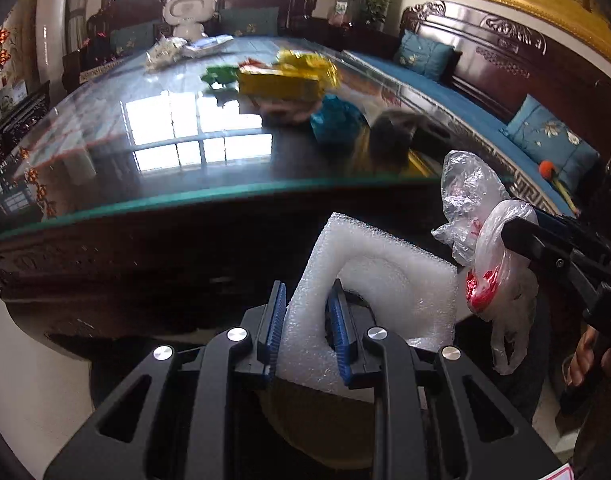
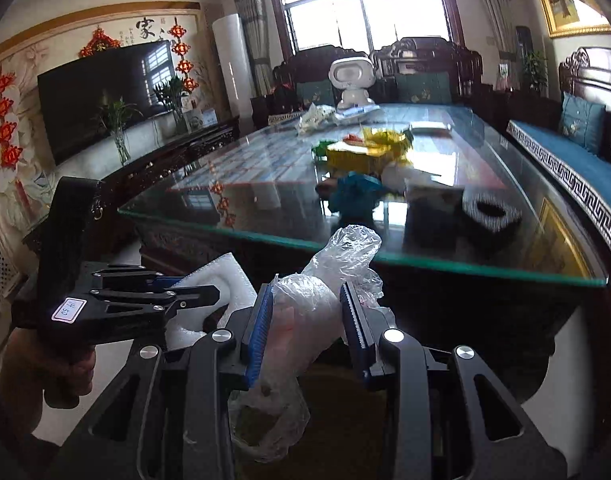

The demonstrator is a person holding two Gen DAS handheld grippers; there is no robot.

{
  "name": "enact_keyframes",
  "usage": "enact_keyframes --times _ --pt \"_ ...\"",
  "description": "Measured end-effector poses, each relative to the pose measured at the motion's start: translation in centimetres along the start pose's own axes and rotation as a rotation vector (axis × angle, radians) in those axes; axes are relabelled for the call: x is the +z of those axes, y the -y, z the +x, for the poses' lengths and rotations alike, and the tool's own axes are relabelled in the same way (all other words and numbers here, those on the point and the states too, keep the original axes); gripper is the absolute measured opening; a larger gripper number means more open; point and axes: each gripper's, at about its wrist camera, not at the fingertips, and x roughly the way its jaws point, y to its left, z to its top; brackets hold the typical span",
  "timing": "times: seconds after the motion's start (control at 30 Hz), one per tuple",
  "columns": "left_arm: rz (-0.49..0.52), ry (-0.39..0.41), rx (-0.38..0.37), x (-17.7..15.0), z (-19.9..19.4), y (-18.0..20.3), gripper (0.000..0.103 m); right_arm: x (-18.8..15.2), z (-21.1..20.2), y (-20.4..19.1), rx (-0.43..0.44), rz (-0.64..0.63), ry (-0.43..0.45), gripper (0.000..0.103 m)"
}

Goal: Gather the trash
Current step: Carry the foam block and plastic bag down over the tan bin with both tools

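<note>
My left gripper [image 1: 308, 292] is shut on a white foam sheet [image 1: 385, 272], which bends upward between the blue pads. My right gripper [image 2: 305, 292] is shut on a crumpled clear plastic bag [image 2: 325, 276] with red print. Both hang in front of and below the near edge of the glass-topped table [image 1: 185, 200], side by side. In the left wrist view the right gripper [image 1: 521, 236] shows at the right with the bag [image 1: 477, 208]. On the table lie a yellow wrapper [image 1: 289, 76], a blue wrapper [image 1: 333, 116], a green scrap [image 1: 217, 76] and a white crumpled bag [image 1: 161, 52].
A brownish round shape [image 2: 337, 400] lies blurred beneath both grippers. A white toy robot [image 2: 351, 80] stands at the table's far end and a black ring-shaped thing [image 2: 491, 212] near its right front. A carved bench with blue cushions [image 2: 581, 124] runs along the right, a television [image 2: 105, 96] at the left.
</note>
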Motion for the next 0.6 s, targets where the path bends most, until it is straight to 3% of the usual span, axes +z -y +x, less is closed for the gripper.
enact_keyframes --times 0.33,0.6 --pt "0.054 -0.33 -0.051 -8.2 10.7 3.1 0.024 -10.2 2.4 1.2 -0.07 0.019 -0.286 0.035" --pt "0.053 -0.449 -0.07 -10.6 16.3 3.6 0.024 -13.2 5.0 2.7 -0.052 0.098 -0.368 0.035"
